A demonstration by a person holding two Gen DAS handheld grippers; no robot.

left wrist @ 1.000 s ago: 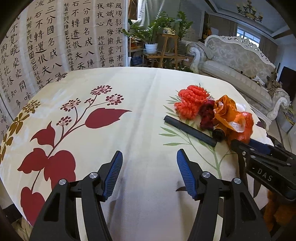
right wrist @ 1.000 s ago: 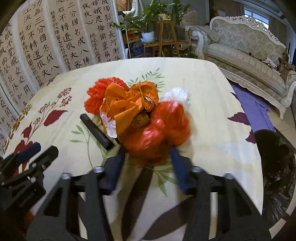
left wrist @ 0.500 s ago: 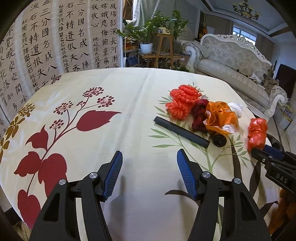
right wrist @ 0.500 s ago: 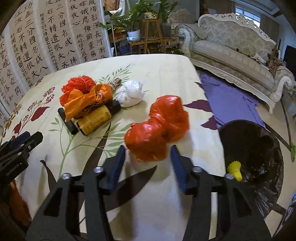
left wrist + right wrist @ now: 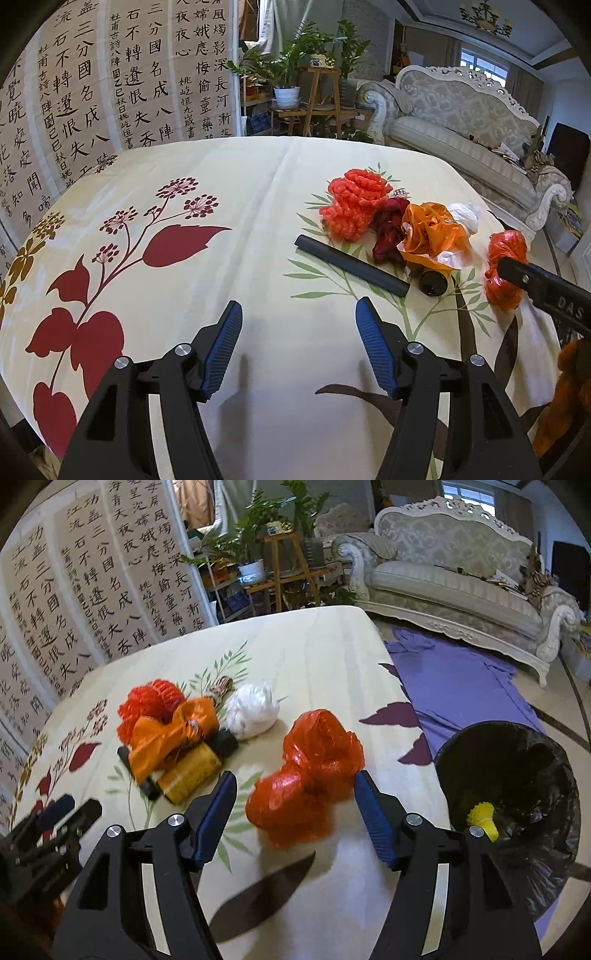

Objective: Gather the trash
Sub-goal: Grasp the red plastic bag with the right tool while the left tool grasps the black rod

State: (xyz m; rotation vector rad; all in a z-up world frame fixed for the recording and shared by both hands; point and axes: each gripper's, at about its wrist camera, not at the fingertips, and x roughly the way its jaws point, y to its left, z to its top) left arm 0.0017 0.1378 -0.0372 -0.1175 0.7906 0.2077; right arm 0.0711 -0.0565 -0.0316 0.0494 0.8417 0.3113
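Observation:
A crumpled red plastic bag (image 5: 306, 775) sits between the wide-open fingers of my right gripper (image 5: 293, 812), near the table's right edge; it also shows in the left wrist view (image 5: 504, 269). A black-lined trash bin (image 5: 517, 794) stands on the floor to the right, with a yellow item (image 5: 482, 818) inside. A trash pile lies further left: orange-red netting (image 5: 354, 203), orange bag (image 5: 430, 232), dark red wrapper (image 5: 388, 229), white wad (image 5: 255, 710), brown bottle (image 5: 188, 771), black tube (image 5: 351, 266). My left gripper (image 5: 299, 350) is open and empty over the cloth.
The table carries a cream floral cloth (image 5: 221, 184). A calligraphy screen (image 5: 92, 92) stands behind left, plants (image 5: 295, 74) and a sofa (image 5: 461, 129) behind. A purple cloth (image 5: 461, 686) lies on the floor.
My right gripper carried the red bag right, away from the pile toward the bin, and its fingers have opened wide around it. The left gripper stayed open and barely moved.

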